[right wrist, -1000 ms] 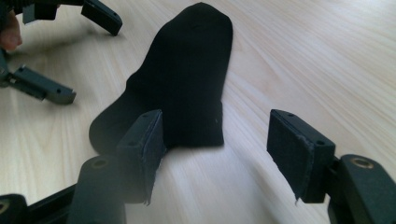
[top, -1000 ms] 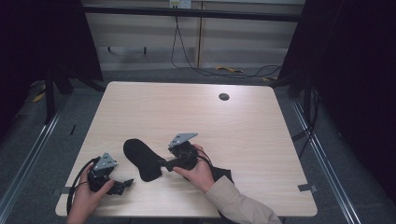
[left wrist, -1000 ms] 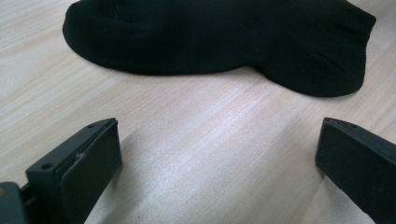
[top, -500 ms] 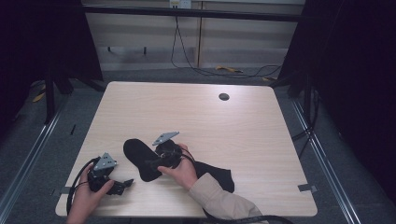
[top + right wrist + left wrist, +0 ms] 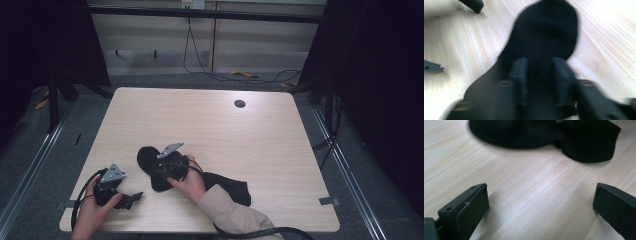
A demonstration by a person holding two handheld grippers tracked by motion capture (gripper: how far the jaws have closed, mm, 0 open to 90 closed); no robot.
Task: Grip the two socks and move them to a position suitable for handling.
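Two grippers work at the near edge of the table. The right gripper lies low over the middle of a black sock, held by the right hand, whose beige sleeve enters from the bottom of the high view. The forearm angles toward the left, and the grey plate on top of the gripper tilts upward. In the right gripper view its jaws stand narrow, with a fold of the sock between them; the jaws have just been closing, and the picture is too blurred to tell whether the pads press the cloth.

The left gripper rests at the near left corner of the table in the left hand, pointing right. In the left gripper view its jaws stand wide apart over bare wood, with nothing between them; the sock lies ahead of them, apart from both fingertips.

The sock lies flat on the tabletop, its rounded end toward the left gripper and its other end reaching past the right wrist. A black cable loops behind the left hand.

The table is pale wood grain with a dark round grommet near its far edge. Grey floor, metal rails and dark curtains surround it; cables run along the far wall.
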